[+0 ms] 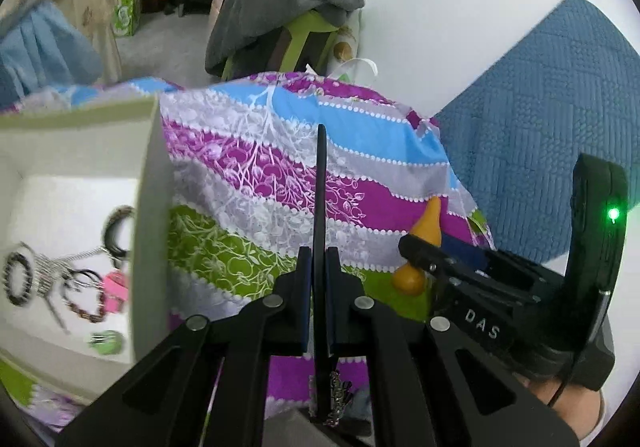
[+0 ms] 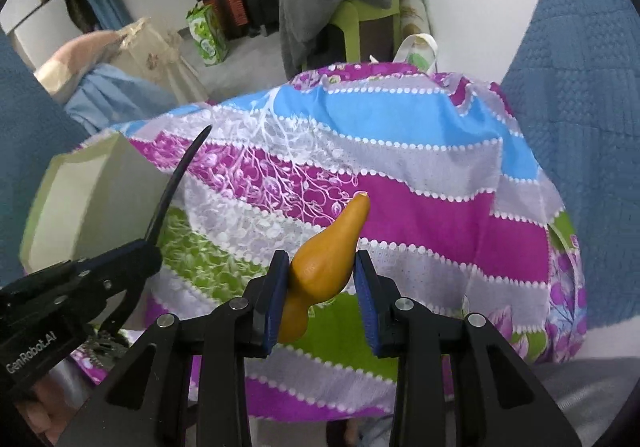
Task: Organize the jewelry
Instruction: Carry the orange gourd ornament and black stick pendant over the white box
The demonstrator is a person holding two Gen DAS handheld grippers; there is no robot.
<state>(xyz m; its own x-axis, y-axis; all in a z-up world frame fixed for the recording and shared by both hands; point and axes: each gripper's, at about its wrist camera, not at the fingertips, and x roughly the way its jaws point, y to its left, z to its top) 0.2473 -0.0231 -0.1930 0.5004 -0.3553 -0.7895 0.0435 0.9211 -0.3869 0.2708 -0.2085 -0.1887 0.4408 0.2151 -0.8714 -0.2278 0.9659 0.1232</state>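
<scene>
Jewelry sorting, transfer step: two pieces held above the patterned cloth (image 2: 400,215), beside the white box (image 1: 148,183).

Left gripper (image 1: 318,267): fingers clenched on a thin black curved band (image 1: 321,183), a small metal charm cluster (image 1: 339,395) seen hanging below; right gripper (image 2: 322,287): fingers grasping an orange gourd-shaped piece (image 2: 328,259), tip upward; box already stocked with beaded bracelets (image 1: 18,279), a dark bangle (image 1: 116,231), a pink item (image 1: 114,291) and a green piece (image 1: 106,341); judged next: one piece is carried over the box wall, lowered onto a bare patch, then released; tangling with pieces already laid is to be avoided.
</scene>
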